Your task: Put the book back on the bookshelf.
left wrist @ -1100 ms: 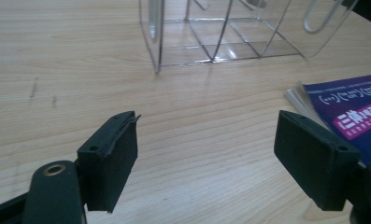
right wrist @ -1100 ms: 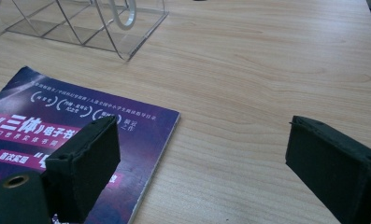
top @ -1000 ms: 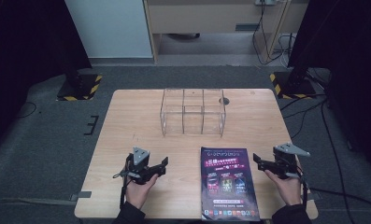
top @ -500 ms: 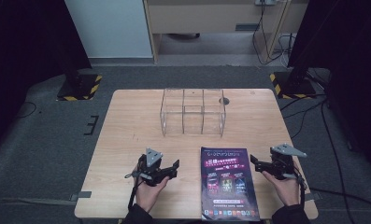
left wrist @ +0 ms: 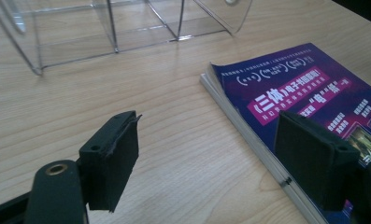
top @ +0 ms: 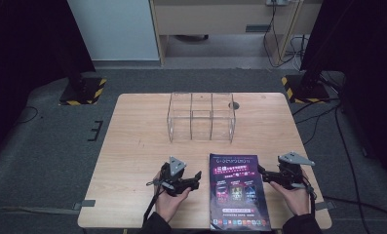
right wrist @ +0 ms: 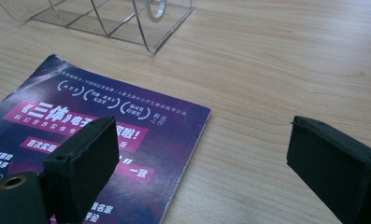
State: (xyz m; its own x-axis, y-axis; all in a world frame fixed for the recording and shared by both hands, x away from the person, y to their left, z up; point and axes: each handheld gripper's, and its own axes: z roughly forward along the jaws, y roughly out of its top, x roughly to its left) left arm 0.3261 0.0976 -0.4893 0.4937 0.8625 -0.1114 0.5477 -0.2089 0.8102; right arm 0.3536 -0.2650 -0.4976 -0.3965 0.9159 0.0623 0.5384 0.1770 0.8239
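Observation:
A purple paperback book [top: 236, 190] lies flat near the table's front edge, cover up. My left gripper [top: 197, 178] sits just left of the book, jaws wide apart and empty. In the left gripper view the book [left wrist: 309, 107] has its page edge running under the right-hand jaw. My right gripper [top: 263, 174] rests at the book's right edge, open with nothing between its jaws. In the right gripper view the book [right wrist: 89, 135] lies under the left-hand jaw, and bare wood under the other. A clear acrylic divided box [top: 202, 117] stands behind the book.
The wooden table [top: 137, 146] has a round cable hole [top: 234, 105] behind the box. The acrylic box [left wrist: 103, 23] appears at the top of the left gripper view, and the box [right wrist: 103, 18] also at the top left of the right gripper view. Dark floor and cables surround the table.
My left gripper has slid to the right across the table toward the book's left edge. The right gripper has barely shifted. The book and the box stay put.

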